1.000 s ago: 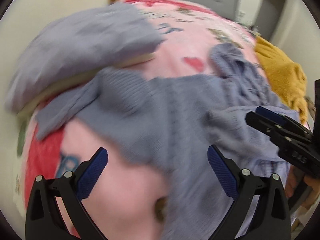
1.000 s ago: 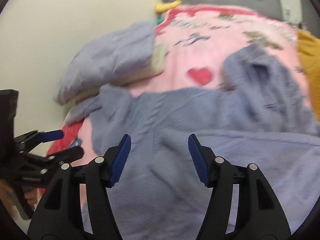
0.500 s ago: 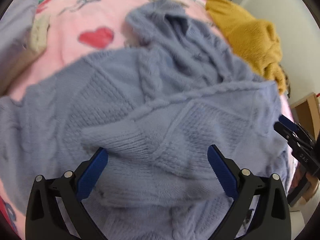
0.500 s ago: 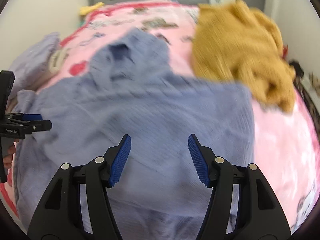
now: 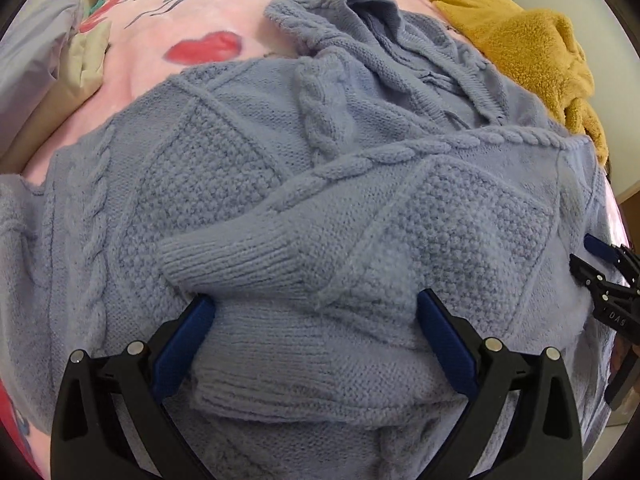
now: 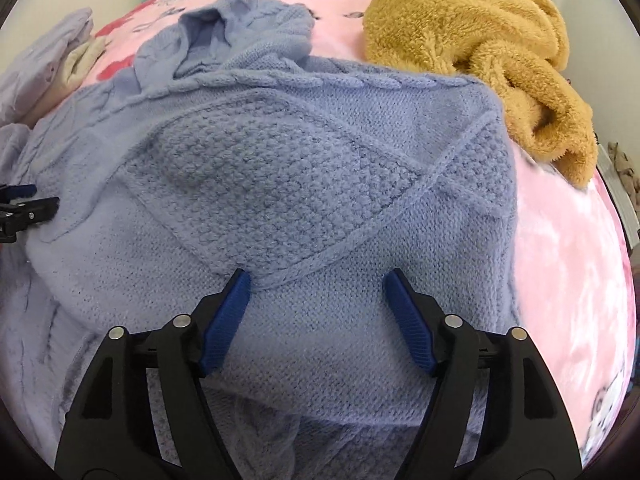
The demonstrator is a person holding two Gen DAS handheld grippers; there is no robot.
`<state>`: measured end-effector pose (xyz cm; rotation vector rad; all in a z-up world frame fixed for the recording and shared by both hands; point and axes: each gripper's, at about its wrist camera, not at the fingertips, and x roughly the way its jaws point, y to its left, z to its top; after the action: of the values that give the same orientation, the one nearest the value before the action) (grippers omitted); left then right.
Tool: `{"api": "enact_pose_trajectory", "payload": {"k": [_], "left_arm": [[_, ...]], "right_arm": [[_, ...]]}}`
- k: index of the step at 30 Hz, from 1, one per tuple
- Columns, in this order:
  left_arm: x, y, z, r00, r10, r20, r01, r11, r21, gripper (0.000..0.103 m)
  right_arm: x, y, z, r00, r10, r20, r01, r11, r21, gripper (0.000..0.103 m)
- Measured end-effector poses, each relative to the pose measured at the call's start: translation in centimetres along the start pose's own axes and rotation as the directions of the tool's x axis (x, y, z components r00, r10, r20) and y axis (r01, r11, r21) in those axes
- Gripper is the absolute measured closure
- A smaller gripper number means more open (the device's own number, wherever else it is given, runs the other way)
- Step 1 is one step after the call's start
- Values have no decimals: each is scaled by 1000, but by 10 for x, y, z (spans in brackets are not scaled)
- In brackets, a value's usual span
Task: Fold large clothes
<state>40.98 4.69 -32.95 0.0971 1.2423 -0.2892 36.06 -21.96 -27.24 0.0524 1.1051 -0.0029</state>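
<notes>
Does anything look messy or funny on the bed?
Yes. The yellow fluffy garment lies crumpled in a heap on the pink blanket, beside the blue sweater. The sweater's hood is bunched up, and one sleeve cuff lies askew across its front.

Lavender cable-knit hooded sweater (image 5: pixel 248 184) before me, spread on pink blanket (image 5: pixel 152 48), sleeve folded across its body, hood rumpled

Chunky matt cable-knit sweater (image 5: pixel 248 184)
</notes>
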Motion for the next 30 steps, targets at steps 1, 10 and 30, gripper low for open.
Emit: {"api": "enact_pose_trajectory", "payload": {"k": [1,10,30], "left_arm": [[-1,-3,2,1000,6,-15,-6,1000,2,4],[-44,-20,62,994,-91,68,86,994,74,5],[89,74,295,994,2,-109,-24,980,-198,21]], "right_arm": [[-2,1,3,1000,14,-9,-14,1000,3,35],[-60,-15,89,926,364,104,-359,931,-62,30],[148,-7,342,963,214,-161,-227,972,-65,38]]}}
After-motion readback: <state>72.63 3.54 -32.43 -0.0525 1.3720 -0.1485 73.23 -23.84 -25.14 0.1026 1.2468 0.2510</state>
